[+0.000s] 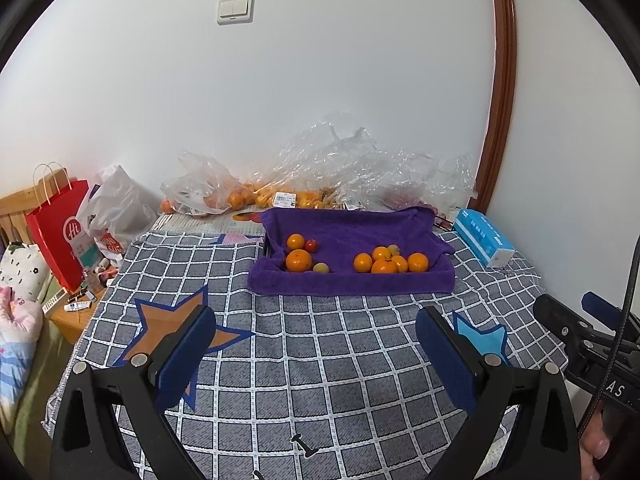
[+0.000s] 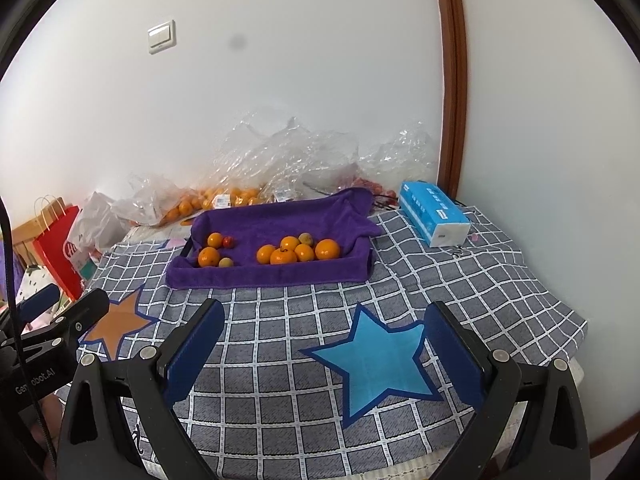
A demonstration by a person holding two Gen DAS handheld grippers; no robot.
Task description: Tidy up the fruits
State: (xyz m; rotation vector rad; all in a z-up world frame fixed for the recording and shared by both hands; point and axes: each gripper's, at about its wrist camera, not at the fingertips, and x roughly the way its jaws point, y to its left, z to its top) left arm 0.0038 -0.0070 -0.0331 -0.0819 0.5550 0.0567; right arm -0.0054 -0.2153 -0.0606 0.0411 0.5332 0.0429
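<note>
Both grippers, left [image 1: 316, 344] and right [image 2: 324, 344], gape wide and empty over the checked cloth [image 1: 320, 360]. Oranges [image 1: 386, 263] lie in the purple-lined tray [image 1: 352, 280] ahead; path unobstructed. Tissue box [image 2: 434, 218] right, plastic bags [image 1: 320, 176] behind.

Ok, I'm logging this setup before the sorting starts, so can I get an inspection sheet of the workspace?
Surface: checked cloth with star patches, lying flat.
Job's things: purple towel lining a tray; left group of two oranges, one small red fruit and one small yellowish fruit; right group of five oranges and one yellowish fruit.
Clutter: plastic bags of oranges along the wall, tissue pack, red paper bag.
Grippers: left gripper and right gripper open, empty, short of the towel.
Cables: black cable on the right gripper.
Surroundings: white wall, light switch, brown door frame.
</note>
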